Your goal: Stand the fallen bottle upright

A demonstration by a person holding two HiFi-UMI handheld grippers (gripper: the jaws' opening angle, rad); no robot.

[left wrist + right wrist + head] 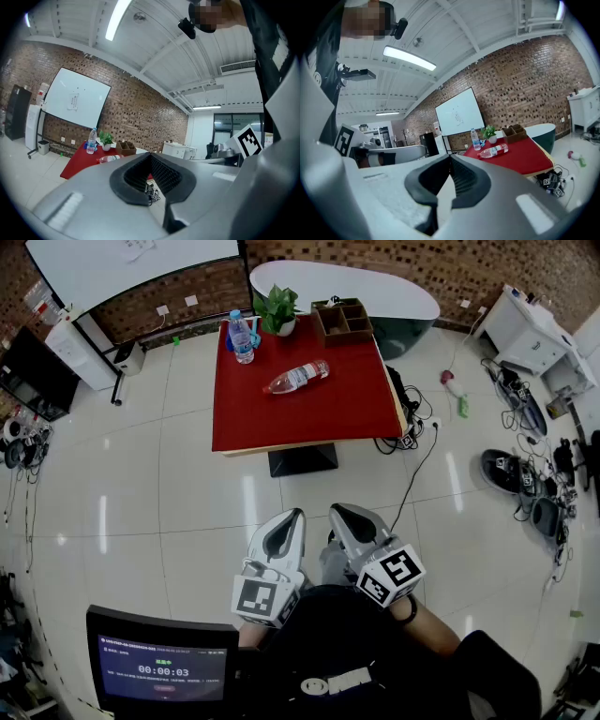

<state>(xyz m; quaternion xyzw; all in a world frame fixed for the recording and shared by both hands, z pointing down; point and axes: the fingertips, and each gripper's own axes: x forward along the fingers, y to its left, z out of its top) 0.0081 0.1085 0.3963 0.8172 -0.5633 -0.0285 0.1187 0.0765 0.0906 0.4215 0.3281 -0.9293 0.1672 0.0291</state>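
The fallen clear bottle [296, 377] with a red label lies on its side in the middle of the red table [319, 413], far ahead of me. It also shows small in the left gripper view as the bottle [110, 159] and in the right gripper view as the bottle [493, 151]. My left gripper [292, 515] and right gripper [337, 510] are held side by side close to my body, well short of the table. The left gripper [150, 155] is shut with nothing in it, and so is the right gripper [451, 157].
An upright bottle [242, 337], a potted plant [277, 310] and a wooden organiser [342, 321] stand along the table's far edge. Tiled floor lies between me and the table. Cables and shoes [520, 479] litter the floor at right. A monitor [164, 667] stands at lower left.
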